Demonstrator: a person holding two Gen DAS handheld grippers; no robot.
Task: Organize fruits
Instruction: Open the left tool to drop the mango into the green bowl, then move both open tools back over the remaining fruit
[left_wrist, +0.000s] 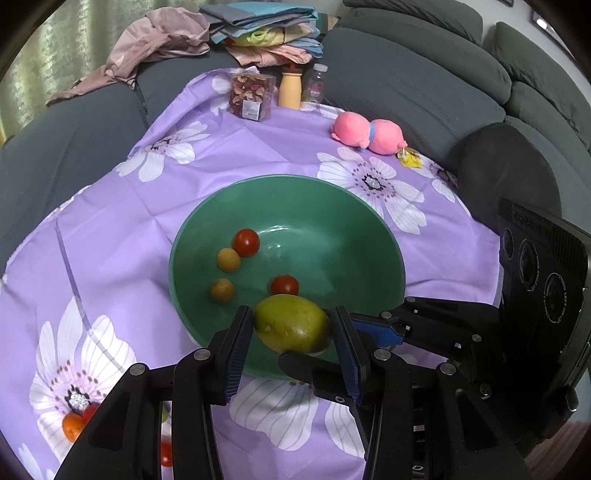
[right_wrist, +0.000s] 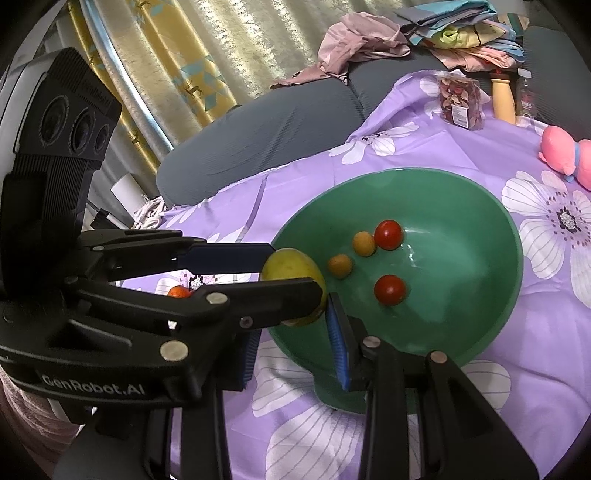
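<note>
The mango (left_wrist: 291, 323), green-yellow and egg-shaped, is held in the left claw (left_wrist: 291, 328) above the near rim of the green bowl (left_wrist: 369, 218). The two blue-padded fingers (left_wrist: 240, 343) are pressed against its ends, so the left claw is closed on it at a moderate width. In the right wrist view the same fruit is seen hanging just inside the bowl's near-left edge.

The right claw (right_wrist: 295, 350) is nearly closed, and nothing is seen between its pads; it hovers beside the bowl's near wall, close under the left claw.

Inside the bowl two cherry tomatoes (left_wrist: 246, 242) and two small yellow-orange fruits (left_wrist: 228, 259) are already lying. An orange fruit (left_wrist: 72, 426) and a red one (left_wrist: 166, 453) are left on the purple flowered cloth (left_wrist: 110, 240) that covers the counter.

The step in hand is judged to be the placing of the mango. It is best lowered further toward the open part of the bowl floor, clear of the near tomato (left_wrist: 284, 285), before the grip is eased. A drop from rim height could send the heavy fruit rolling onto the small soft ones. The right claw should be kept clear of the rim so the bowl is not tipped.
</note>
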